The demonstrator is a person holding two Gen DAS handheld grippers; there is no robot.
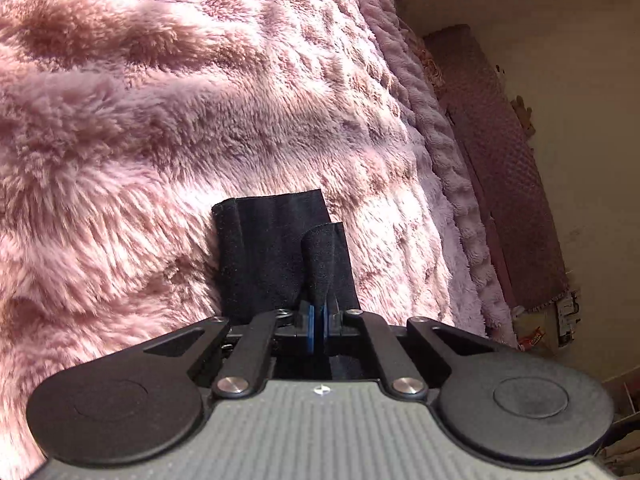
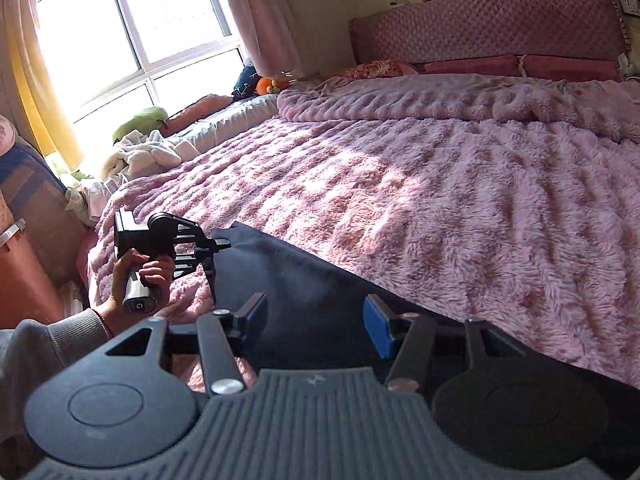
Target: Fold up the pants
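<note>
1. One pair of dark pants (image 2: 304,280) lay on the bed.
2. Two grippers were in view: the left gripper (image 1: 319,312) and the right gripper (image 2: 316,320).
3. One hand (image 2: 140,280) showed.
4. One fluffy pink blanket (image 2: 440,200) covered the bed.
5. One quilted headboard (image 2: 480,24) stood behind.
6. Two red pillows (image 2: 472,67) lay beneath it.
7. One window (image 2: 120,40) was lit.

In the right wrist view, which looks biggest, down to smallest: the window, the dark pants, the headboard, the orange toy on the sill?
As they look in this view only:
1. Window and dark pants: about alike; the pants lie nearer the camera and are partly hidden, so unranked.
2. Headboard.
3. Orange toy, far the smallest.
</note>
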